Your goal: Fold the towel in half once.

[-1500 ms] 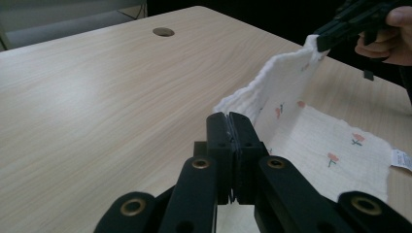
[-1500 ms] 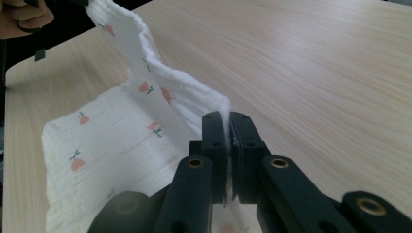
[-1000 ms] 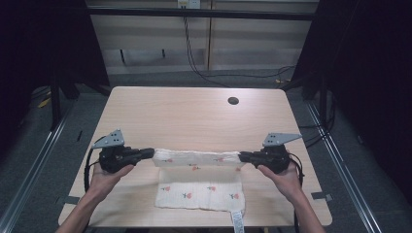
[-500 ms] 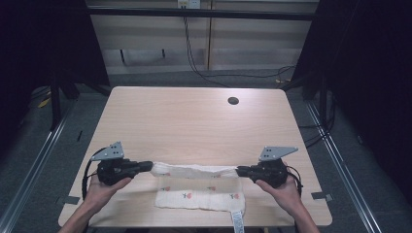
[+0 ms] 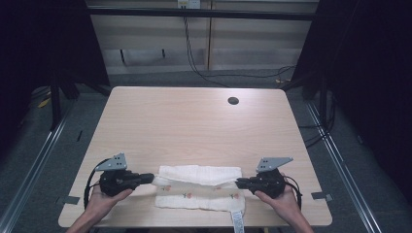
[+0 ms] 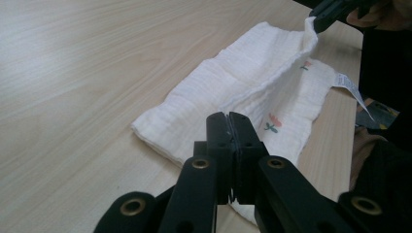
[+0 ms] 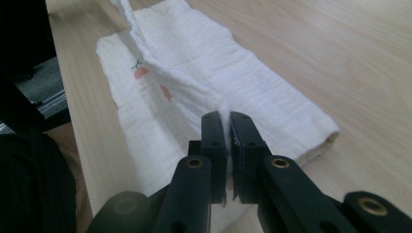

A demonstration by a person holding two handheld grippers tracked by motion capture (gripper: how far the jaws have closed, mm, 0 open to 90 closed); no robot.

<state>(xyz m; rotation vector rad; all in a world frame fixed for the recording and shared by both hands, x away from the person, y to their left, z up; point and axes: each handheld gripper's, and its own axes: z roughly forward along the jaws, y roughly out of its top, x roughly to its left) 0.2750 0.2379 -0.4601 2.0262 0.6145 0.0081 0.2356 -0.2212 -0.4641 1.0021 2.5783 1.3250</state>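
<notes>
White cotton, printed with small orange flowers: the cloth [image 5: 199, 188] lies near the front edge of the tabletop [image 5: 194, 121], and I am folding it lengthwise. A second ago I had its far edge stretched taut and lifted between my two claws, farther up the tabletop; since then both hands have come down and toward me, so the raised edge now sags over the lower half and the top layer has begun to settle on it. To my mind the fold is nearly laid, with only the pinched corners off the surface.

Left claw [image 5: 154, 179] is clenched on the cloth's left corner; in the left claw view the jaws stand tight together over the fabric [image 6: 233, 97]. Right claw [image 5: 237, 183] is clenched on the right corner, and in the right claw view a thin ridge of cloth [image 7: 194, 82] runs up between the closed jaws. So the cloth spans from one claw to the other, its label [image 5: 237, 219] hanging over the front edge.
</notes>
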